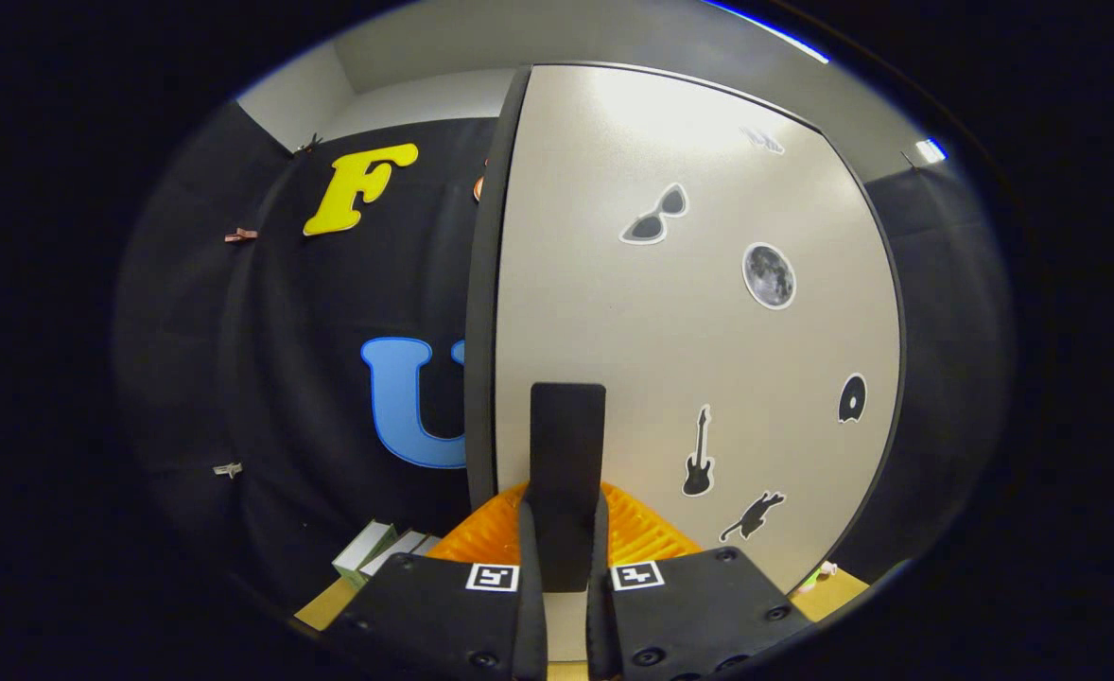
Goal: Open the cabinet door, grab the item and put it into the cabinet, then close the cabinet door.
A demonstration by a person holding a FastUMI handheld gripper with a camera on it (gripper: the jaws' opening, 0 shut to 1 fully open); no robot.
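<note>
The gripper (565, 558) is closing narrowly on the dark handle (567, 473) of the cabinet door (699, 312), both fingers pressing its sides, presumably so the door can be swung by that grip; the handle is sitting near the door's dark left edge, so the free side is lying here; to the left of that edge open room is showing before the booth wall; small boxes (377, 550), perhaps the item, are lying on the table (325, 605) left of the fingers.
</note>
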